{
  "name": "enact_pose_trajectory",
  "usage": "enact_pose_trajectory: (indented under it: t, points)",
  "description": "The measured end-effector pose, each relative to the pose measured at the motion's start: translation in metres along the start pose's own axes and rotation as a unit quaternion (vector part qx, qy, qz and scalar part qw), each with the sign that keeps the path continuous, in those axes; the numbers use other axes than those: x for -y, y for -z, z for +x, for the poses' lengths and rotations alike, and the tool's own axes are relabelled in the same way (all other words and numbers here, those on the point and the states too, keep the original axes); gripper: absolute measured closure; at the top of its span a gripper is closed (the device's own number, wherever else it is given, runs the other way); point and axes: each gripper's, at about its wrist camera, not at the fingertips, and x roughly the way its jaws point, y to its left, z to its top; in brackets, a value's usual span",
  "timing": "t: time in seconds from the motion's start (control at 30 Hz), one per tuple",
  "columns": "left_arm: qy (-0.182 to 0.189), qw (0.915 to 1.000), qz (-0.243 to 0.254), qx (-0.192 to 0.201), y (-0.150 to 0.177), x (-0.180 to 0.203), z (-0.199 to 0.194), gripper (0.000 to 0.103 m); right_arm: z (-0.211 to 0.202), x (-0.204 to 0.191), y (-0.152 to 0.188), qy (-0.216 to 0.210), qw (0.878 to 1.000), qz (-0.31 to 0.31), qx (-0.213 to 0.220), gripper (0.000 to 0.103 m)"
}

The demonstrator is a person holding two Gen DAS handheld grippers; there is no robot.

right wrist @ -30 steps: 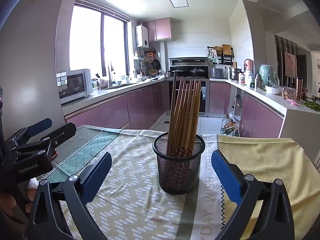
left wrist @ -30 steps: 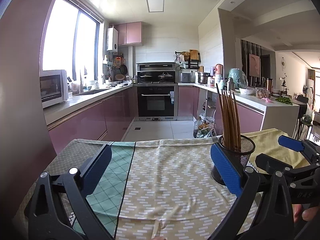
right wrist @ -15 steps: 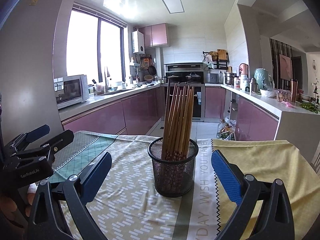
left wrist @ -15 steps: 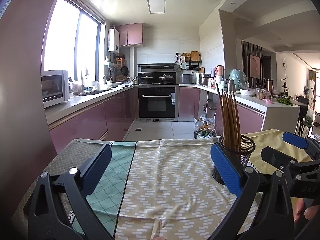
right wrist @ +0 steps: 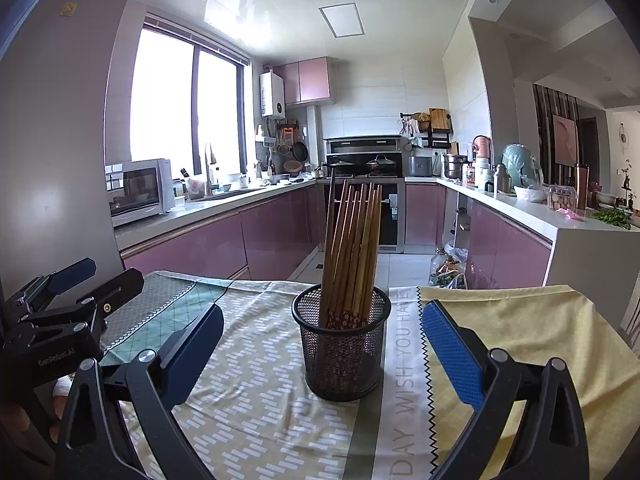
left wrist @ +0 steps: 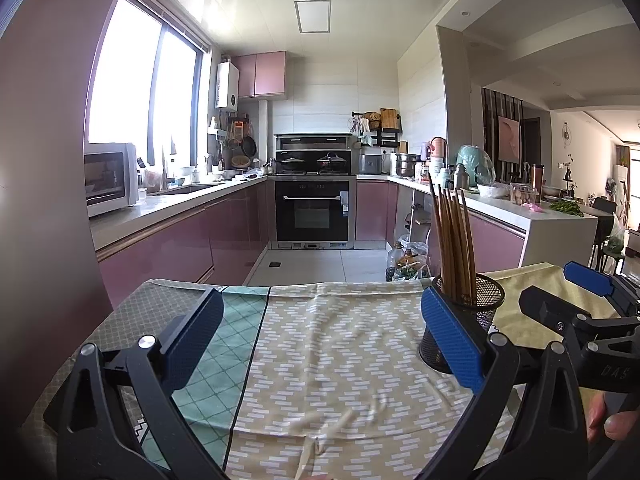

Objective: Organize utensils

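Tablecloth (right wrist: 256, 412) in patched prints covers the table under both tools. Right gripper (right wrist: 322, 350) hovers level above it, jaws spread wide and empty, the black mesh holder (right wrist: 342, 354) standing upright between its blue pads without touching either. Left gripper (left wrist: 320, 338) hangs equally wide and empty at the holder's 9 o'clock, over bare cloth. Wooden chopsticks (right wrist: 352, 252) stand bundled in the holder, leaning slightly, their patterned red ends down inside the mesh.
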Motion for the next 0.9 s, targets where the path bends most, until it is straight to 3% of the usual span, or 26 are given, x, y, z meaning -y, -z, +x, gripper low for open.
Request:
enact_pose_trajectory:
  t: [0.9]
  points:
    - [0.002, 1.0000, -0.003, 0.003, 0.0007, 0.0026, -0.0007, 0.006, -0.0009, -0.0021, 0.0001, -0.002, 1.000, 0.001, 0.002, 0.007]
